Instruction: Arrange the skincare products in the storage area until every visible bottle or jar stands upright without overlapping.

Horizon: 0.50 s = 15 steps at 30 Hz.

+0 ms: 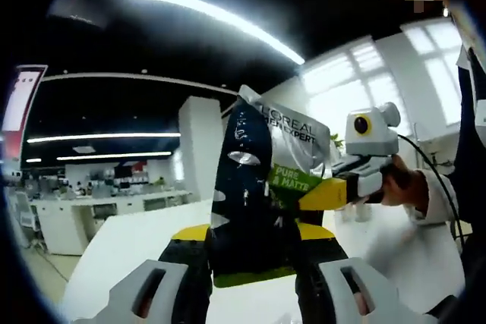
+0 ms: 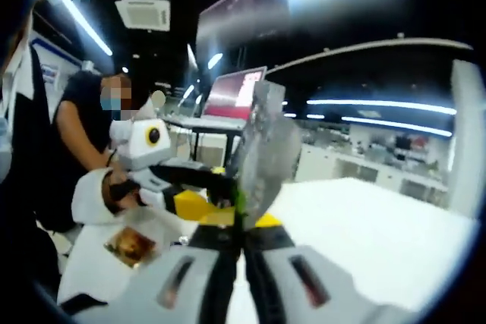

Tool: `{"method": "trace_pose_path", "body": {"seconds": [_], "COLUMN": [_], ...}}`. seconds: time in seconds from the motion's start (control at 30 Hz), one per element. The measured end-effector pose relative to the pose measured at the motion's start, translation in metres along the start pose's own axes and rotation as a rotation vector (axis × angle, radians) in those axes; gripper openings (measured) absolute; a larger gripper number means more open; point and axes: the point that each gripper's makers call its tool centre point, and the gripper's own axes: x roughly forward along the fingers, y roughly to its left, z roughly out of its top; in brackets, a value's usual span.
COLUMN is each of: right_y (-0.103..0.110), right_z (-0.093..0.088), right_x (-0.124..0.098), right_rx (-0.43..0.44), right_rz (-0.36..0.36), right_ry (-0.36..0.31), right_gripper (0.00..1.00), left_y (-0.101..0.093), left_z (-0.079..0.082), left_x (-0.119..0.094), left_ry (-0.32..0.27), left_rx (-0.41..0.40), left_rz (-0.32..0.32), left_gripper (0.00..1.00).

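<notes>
A white table [image 1: 129,248] runs from 7 to 4 o'clock in the left gripper view, under an open office with long ceiling lights [image 1: 213,13] at 12 o'clock. Above it, raised off the surface, a dark skincare sachet [image 1: 262,187] with a silver top and a green band sits at the centre of the view, held by 2 tools at once. The left hand-held gripper [image 1: 254,263] is clamped on the sachet's lower end at 6 o'clock, yellow pads either side. The right hand-held gripper [image 1: 323,195] reaches in from 3 o'clock and is pinched on the sachet's edge by the green band; a hand [image 1: 402,184] grips it from behind. In the right gripper view the sachet [image 2: 262,153] shows edge-on at the centre, its jaws drawn together on it, with the left hand-held gripper [image 2: 209,187] coming from 9 o'clock. A small brown packet [image 2: 130,246] lies on the table at 8 o'clock. To finish this step well, 1 tool should likely let go only once the other has the sachet upright and steady, then lower it onto bare table, well apart from the packet.
</notes>
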Motion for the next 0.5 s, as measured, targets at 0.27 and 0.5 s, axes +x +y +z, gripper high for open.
{"method": "trace_pose_path", "body": {"seconds": [0.27,0.5], "right_y": [0.002,0.002], "right_z": [-0.008,-0.013], "right_x": [-0.002,-0.006], "right_rx": [-0.025,0.028], "right_rz": [0.022,0.041], "right_ry": [0.032,0.041], "right_gripper": [0.00,0.00], "left_y": [-0.006,-0.009], "left_z": [-0.007,-0.015], "left_x": [0.002,0.002], "left_ry": [0.033,0.076], "left_rx": [0.027,0.012], "left_rz": [-0.029,-0.035], "left_gripper": [0.46,0.40]}}
